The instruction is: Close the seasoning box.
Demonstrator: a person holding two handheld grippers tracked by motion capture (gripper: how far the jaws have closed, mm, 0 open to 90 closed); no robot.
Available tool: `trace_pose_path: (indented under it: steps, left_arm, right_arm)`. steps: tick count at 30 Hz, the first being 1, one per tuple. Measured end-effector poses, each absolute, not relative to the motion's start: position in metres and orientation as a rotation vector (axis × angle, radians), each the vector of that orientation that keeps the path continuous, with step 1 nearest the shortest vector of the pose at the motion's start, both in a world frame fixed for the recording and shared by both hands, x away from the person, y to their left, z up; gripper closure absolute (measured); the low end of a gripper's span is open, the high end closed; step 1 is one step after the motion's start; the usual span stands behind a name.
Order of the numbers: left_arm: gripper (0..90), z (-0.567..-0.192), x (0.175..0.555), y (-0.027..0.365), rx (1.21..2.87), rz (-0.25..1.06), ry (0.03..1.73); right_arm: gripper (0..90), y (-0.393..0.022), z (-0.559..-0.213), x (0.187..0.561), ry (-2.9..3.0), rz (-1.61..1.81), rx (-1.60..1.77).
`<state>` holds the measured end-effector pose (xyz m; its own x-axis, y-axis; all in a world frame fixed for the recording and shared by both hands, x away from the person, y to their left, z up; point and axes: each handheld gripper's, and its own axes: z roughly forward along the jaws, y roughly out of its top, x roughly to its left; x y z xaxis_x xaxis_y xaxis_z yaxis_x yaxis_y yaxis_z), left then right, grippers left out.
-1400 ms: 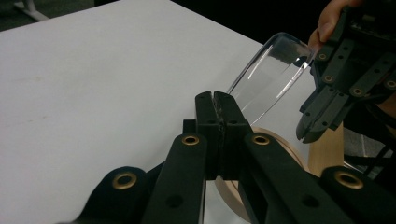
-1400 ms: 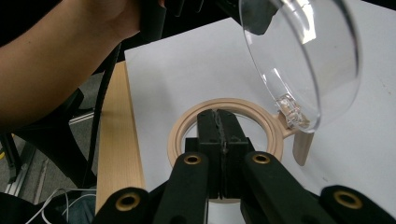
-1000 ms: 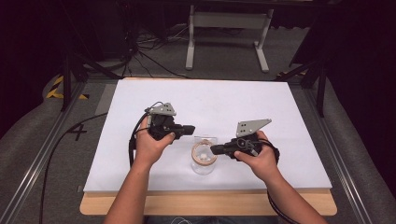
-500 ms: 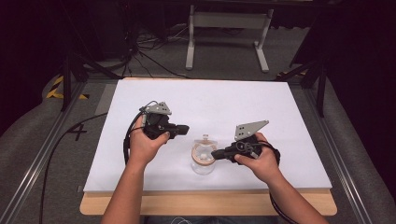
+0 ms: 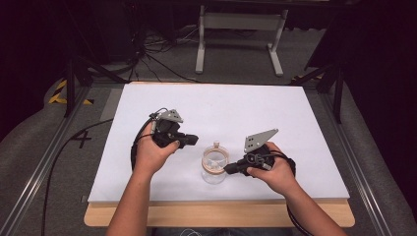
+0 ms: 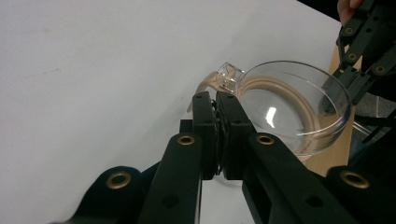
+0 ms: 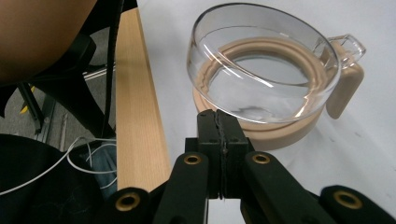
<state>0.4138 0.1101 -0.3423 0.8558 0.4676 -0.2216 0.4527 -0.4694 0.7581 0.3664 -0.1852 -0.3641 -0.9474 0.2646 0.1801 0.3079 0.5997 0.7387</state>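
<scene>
Nearest the person, the right gripper (image 5: pixel 227 170) has its jaws pressed fully together on nothing, the tips resting against the near side of the glass jar (image 5: pixel 215 164), just under the rim of its clear lid (image 7: pixel 261 60) and in front of the tan ring (image 7: pixel 280 133). The jar stands on the white table (image 5: pixel 236 108), close to its wooden front edge. The step looks like working the lid's latch, so this gripper is best used as a steady brace, pushing level rather than down, lest the jar skid. Just beyond the jar, the left gripper (image 5: pixel 195 141) has jaws that have just been easing apart yet are all but closed, with nothing between them. Its tips sit just short of the clear latch tab (image 6: pixel 229 74). It should open wider, straddle the tab squarely, then pinch gently.
</scene>
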Motion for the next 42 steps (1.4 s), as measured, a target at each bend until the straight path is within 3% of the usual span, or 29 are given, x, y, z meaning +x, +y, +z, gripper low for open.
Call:
trace_pose_path:
  steps: [14,20,35,42]
  left_arm:
    - [85.1,-0.343,0.414,0.110,2.124,0.028,0.675]
    - [80.3,-0.342,0.411,0.117,2.118,0.052,0.702]
    - [73.8,-0.341,0.405,0.140,2.080,0.109,0.776]
    - [70.9,-0.343,0.407,0.144,2.070,0.127,0.803]
  right_arm:
    - [90.0,-0.188,-0.362,0.364,-2.782,-1.256,-0.477]
    - [89.8,-0.196,-0.350,0.364,-2.770,-1.353,-0.494]
    - [69.0,-0.247,-0.324,0.381,-2.758,-1.611,-0.740]
    - [64.8,-0.276,-0.328,0.392,-2.798,-1.617,-0.927]
